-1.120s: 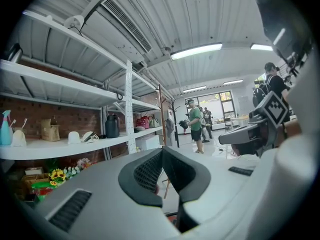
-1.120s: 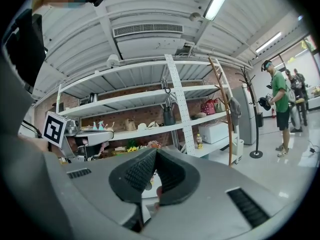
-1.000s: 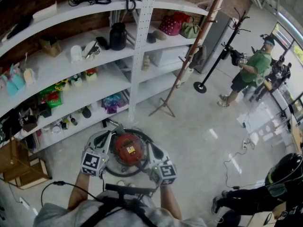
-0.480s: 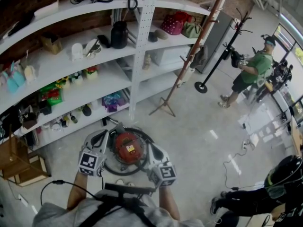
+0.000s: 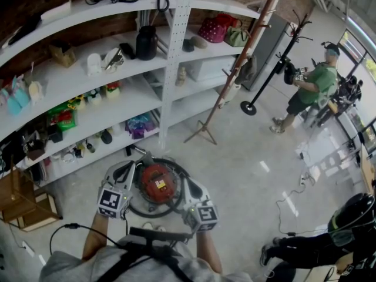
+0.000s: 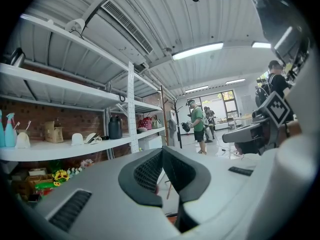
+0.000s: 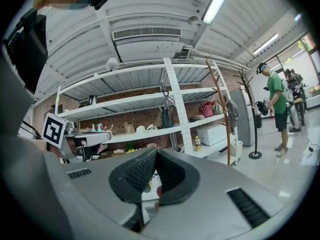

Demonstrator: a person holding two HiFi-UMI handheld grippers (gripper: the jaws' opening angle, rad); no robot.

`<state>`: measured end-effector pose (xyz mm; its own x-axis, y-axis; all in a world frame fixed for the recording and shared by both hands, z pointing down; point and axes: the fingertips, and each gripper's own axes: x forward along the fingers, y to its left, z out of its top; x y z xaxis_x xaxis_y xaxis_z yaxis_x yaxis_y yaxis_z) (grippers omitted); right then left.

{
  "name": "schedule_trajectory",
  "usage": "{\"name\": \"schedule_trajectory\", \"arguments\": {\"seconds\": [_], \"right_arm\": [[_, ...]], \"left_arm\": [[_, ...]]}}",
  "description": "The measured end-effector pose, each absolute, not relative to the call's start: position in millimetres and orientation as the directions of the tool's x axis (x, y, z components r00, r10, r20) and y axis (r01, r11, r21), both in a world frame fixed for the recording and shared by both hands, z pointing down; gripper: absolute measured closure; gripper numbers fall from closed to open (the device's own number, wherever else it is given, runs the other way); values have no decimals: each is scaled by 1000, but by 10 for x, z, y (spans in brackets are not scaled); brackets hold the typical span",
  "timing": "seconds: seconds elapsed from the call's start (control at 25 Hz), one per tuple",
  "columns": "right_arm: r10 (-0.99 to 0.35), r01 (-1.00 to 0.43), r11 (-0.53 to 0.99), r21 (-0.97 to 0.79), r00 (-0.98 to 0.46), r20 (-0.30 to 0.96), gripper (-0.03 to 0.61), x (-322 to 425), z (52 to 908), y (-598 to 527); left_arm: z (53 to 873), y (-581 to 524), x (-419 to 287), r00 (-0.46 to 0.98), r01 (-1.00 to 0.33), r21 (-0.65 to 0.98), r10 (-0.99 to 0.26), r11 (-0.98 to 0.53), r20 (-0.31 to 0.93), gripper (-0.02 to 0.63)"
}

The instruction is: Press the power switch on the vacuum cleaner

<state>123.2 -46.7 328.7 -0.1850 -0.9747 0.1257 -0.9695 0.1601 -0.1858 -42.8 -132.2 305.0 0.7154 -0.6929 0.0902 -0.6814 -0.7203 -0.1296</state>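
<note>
The vacuum cleaner [image 5: 156,183] stands on the floor right below me, a round red top inside a black ring of hose. My left gripper [image 5: 130,172] hangs over its left rim and my right gripper [image 5: 187,188] over its right rim, both pointing away from me. In the left gripper view the left gripper [image 6: 161,153] has its ribbed pads [image 6: 146,170] pressed together at the tips with nothing between them. The right gripper [image 7: 156,155] looks the same in its own view. I cannot make out the power switch.
A white shelving unit [image 5: 171,69] full of small items runs along the far side. A wooden coat rack [image 5: 235,69] and a black stand [image 5: 267,78] rise to the right. One person in green [image 5: 308,87] stands far right, another in black [image 5: 346,225] crouches near right. A wooden crate [image 5: 23,207] sits at left.
Almost nothing: both grippers stay over the vacuum cleaner's rim, and the whole view has drifted slightly.
</note>
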Motion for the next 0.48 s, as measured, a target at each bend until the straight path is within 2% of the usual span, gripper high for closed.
{"name": "schedule_trajectory", "arguments": {"seconds": [0.48], "right_arm": [[-970,-966,182,-183,-207,126,569,1200,3278,-514]], "left_arm": [[3053,-1340,-421,718,-672,-158,-689,-723,97,606]]}}
